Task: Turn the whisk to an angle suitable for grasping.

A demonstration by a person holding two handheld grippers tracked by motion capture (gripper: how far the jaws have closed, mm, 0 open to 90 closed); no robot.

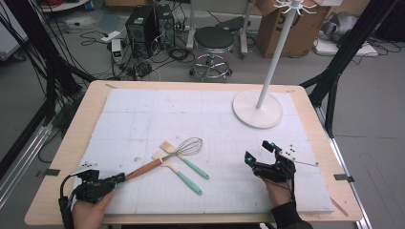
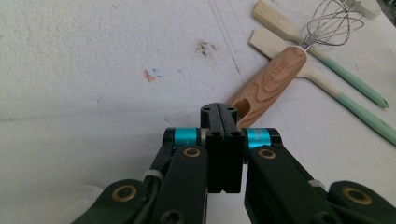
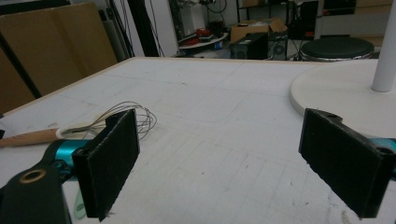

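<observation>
White tabletop (image 1: pixel 143 114), whisk handle (image 2: pixel 268 86) end hidden between shut left tongs (image 2: pixel 223 112).

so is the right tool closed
No, the right tool stands wide open with nothing between its pads.

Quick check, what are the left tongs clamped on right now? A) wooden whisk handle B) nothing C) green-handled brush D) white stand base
A: the left tongs are shut on the end of the wooden handle of the whisk, whose wire head lies over the two green-handled tools.
</observation>
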